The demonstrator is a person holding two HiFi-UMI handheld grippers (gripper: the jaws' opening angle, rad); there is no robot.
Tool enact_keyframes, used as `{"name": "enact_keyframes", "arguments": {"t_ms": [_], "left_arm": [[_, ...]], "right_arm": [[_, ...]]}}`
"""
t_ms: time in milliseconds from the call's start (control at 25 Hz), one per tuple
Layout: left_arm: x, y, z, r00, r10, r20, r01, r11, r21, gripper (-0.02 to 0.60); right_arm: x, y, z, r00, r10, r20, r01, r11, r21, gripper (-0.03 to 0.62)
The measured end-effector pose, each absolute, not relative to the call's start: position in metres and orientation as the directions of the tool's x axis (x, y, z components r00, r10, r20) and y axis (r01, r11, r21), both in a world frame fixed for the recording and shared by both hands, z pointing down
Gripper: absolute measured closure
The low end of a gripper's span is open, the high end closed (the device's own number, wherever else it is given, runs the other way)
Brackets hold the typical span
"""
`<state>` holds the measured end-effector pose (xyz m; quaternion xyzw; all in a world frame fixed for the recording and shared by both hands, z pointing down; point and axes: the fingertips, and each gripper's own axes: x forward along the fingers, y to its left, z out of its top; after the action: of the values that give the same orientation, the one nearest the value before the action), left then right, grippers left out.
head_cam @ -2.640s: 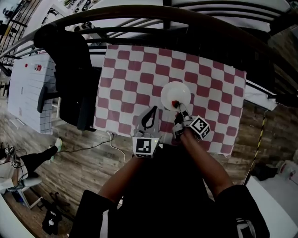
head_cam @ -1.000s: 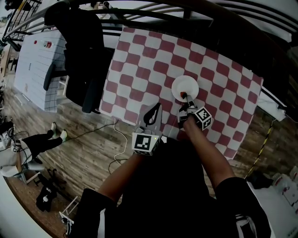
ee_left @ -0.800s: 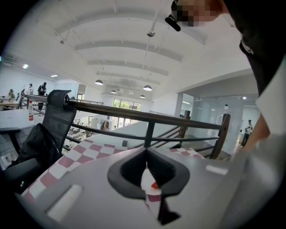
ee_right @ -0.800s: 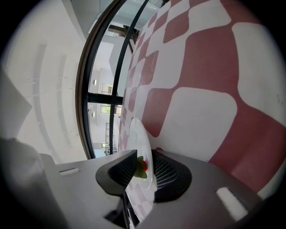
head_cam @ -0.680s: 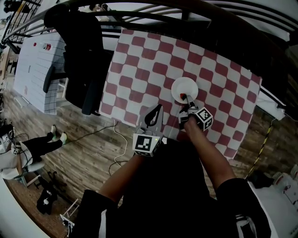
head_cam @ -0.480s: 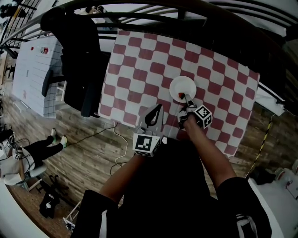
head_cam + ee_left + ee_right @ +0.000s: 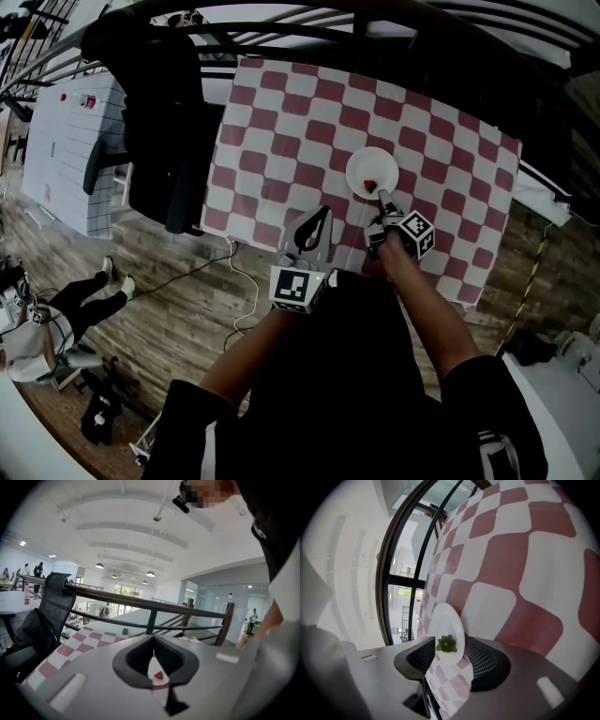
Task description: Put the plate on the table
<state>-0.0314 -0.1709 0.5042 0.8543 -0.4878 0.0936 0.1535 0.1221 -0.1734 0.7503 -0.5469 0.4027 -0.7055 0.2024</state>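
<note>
On the checked tabletop (image 7: 272, 141), toward its near right part, the plate (image 7: 360, 161) lay flat with a strawberry (image 7: 368, 184) on it. A black chair (image 7: 150, 112) draped in dark cloth stood at the tabletop's left edge, and a dark railing (image 7: 375, 14) ran along its far side. The right tool (image 7: 382, 200) pointed at the plate's near rim. Its jaws were wide, having just been opening, with the rim between them ungripped. The left tool (image 7: 319, 217) hung over the front edge, left of the plate, tips together and empty.
</note>
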Motion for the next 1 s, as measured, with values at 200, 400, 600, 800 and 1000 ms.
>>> {"name": "enact_keyframes", "arguments": {"t_ms": [200,400,600,800,1000], "left_arm": [[-0.044,-0.160,0.502,0.514,-0.802,0.305,-0.858,-0.480,0.184,0.572],[-0.052,-0.152,0.500,0.518,-0.794,0.319,-0.855,-0.485,0.182,0.572],[-0.061,-0.144,0.490,0.521,-0.788,0.328,-0.853,-0.481,0.201,0.573],[-0.061,-0.128,0.477,0.564,-0.767,0.306,-0.825,-0.503,0.259,0.572],[-0.059,-0.113,0.463,0.599,-0.749,0.283,-0.798,-0.533,0.281,0.572]], "right_arm": [[0.113,-0.164,0.722,-0.347,-0.748,0.566,-0.186,-0.536,-0.823,0.396],[0.097,-0.157,0.684,-0.356,-0.794,0.492,-0.121,-0.483,-0.867,0.422],[0.076,-0.142,0.630,-0.353,-0.834,0.424,-0.135,-0.403,-0.905,0.511],[0.060,-0.122,0.576,-0.355,-0.851,0.388,-0.294,-0.292,-0.910,0.595],[0.041,-0.104,0.531,-0.382,-0.864,0.329,-0.360,-0.188,-0.914,0.595]]}}
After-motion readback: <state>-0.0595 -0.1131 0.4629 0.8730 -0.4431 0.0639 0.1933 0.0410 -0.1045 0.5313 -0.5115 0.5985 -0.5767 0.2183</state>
